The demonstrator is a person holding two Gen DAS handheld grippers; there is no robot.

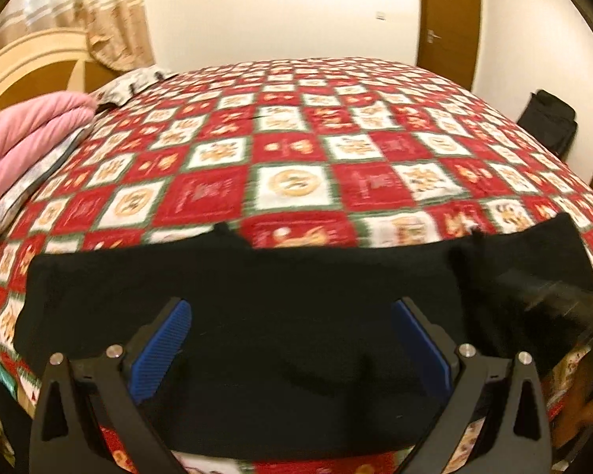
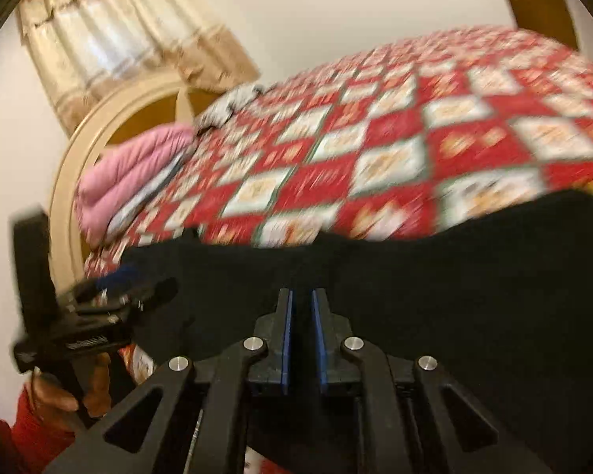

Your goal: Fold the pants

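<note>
pants: one black pair, lying flat across the near edge of the bed
left gripper: spread wide over the pants, nothing between the two blue pads
right gripper: nearly pressed together, a thin gap left, can't tell if it's pinching fabric
also there: one pink blanket, one curtain, one door

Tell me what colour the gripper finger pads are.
Blue. The ribbed pads show best in the left wrist view.
</note>
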